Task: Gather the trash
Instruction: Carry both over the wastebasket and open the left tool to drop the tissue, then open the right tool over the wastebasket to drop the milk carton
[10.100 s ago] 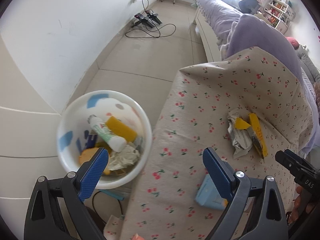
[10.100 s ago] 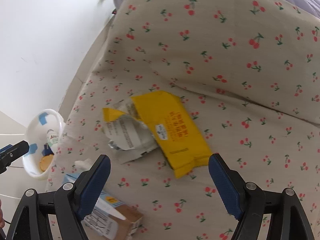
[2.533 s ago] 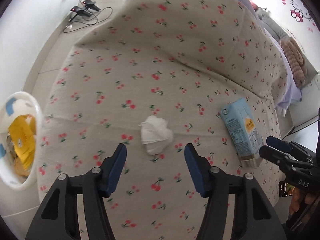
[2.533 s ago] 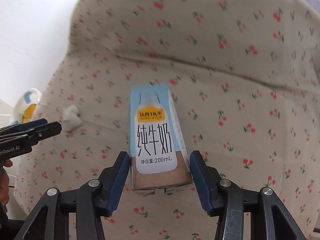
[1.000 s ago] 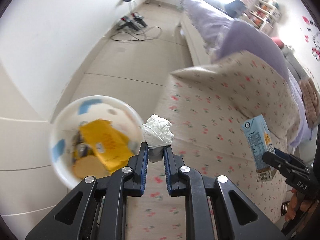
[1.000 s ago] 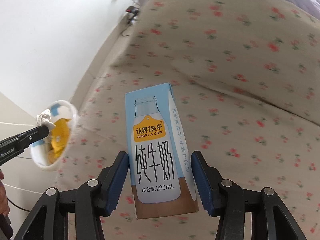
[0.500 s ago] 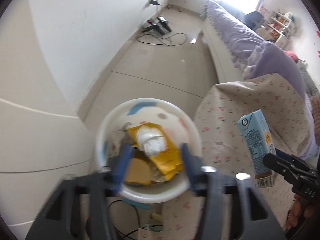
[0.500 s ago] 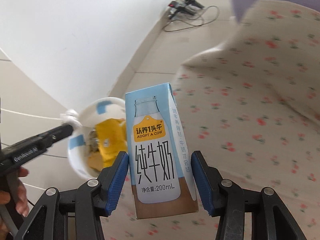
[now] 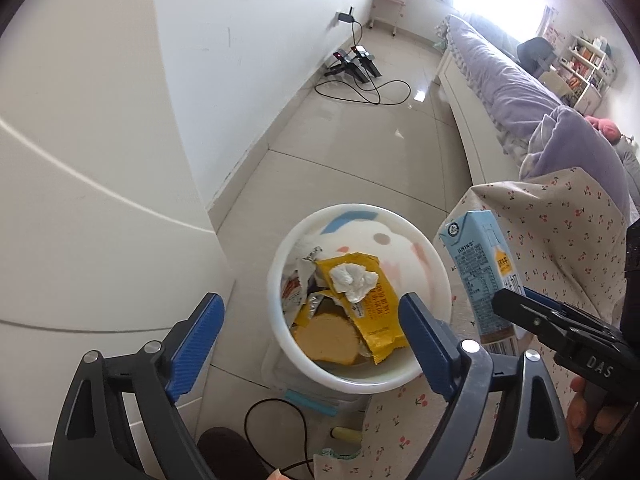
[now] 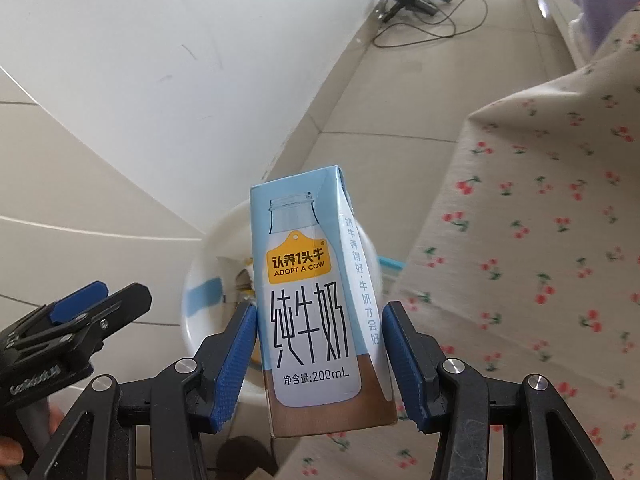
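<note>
So the crumpled tissue [image 9: 353, 281] that was pinched in the left gripper [image 9: 308, 330] a second ago is now lying in the white trash bin [image 9: 402, 378], on top of the yellow snack wrapper [image 9: 372, 312]. The left gripper's jaws are opening, nothing between them, and it sits right above the bin with the blue pads either side of the near rim. That's one more piece off the list.

Meanwhile the right gripper [image 10: 320, 354] has swung over from the cherry-print cover [image 10: 540, 280] and is clenched on the milk carton [image 10: 310, 292], pads pressed on both sides near its base. The carton is upright, in the air, just right of the bin and close to its rim. My guess is it goes in next.

Count, as far as I can see:
- 1 bin on the floor, by the white wall on the left
- 1 tissue, in the bin
- 1 yellow wrapper, plus 1 silvery torn wrapper [image 9: 298, 276] left of it
- 1 round tan thing [image 9: 326, 338] at the near side, can't tell what
- 1 carton, not yet binned
- 2 grippers
</note>
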`<act>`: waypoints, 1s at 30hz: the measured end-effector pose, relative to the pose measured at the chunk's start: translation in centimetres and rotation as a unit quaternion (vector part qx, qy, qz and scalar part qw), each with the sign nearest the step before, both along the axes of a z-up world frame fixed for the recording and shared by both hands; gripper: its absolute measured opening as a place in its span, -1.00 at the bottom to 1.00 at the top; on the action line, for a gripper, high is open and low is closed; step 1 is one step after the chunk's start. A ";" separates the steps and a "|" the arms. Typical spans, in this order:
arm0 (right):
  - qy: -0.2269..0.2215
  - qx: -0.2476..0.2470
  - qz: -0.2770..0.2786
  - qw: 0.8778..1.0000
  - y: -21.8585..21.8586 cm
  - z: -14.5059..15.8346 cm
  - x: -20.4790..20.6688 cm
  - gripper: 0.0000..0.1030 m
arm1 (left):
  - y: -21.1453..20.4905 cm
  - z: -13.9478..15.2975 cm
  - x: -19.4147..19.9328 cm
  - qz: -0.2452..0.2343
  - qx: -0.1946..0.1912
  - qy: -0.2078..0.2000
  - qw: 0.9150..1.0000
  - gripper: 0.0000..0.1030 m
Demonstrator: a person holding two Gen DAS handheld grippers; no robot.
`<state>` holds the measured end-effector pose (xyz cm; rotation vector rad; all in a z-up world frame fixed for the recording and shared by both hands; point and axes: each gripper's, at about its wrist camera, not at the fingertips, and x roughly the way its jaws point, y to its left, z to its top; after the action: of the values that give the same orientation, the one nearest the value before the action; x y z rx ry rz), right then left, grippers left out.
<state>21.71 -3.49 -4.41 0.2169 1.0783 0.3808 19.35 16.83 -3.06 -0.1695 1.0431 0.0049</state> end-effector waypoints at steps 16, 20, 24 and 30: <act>-0.040 0.032 -0.050 0.997 -3.9 2.0 -1.5 0.68 | 0.1 1.2 -2.0 0.014 -0.007 -0.012 1.000 0.94; -0.042 0.001 -0.075 0.996 -5.9 2.9 -3.5 0.68 | -0.8 1.7 -2.7 0.013 -0.026 -0.011 1.000 0.99; -0.039 -0.021 -0.108 0.993 -8.6 4.1 -6.6 0.68 | -2.7 2.4 -4.0 0.021 -0.037 -0.004 0.999 1.00; -0.040 -0.049 -0.136 0.989 -10.8 5.1 -12.1 0.70 | -7.2 3.0 -8.0 -0.032 -0.006 -0.007 0.999 1.00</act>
<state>9.60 -14.28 0.64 0.2548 0.9715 0.0905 11.37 9.64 -0.04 -0.1463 1.0337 -0.0607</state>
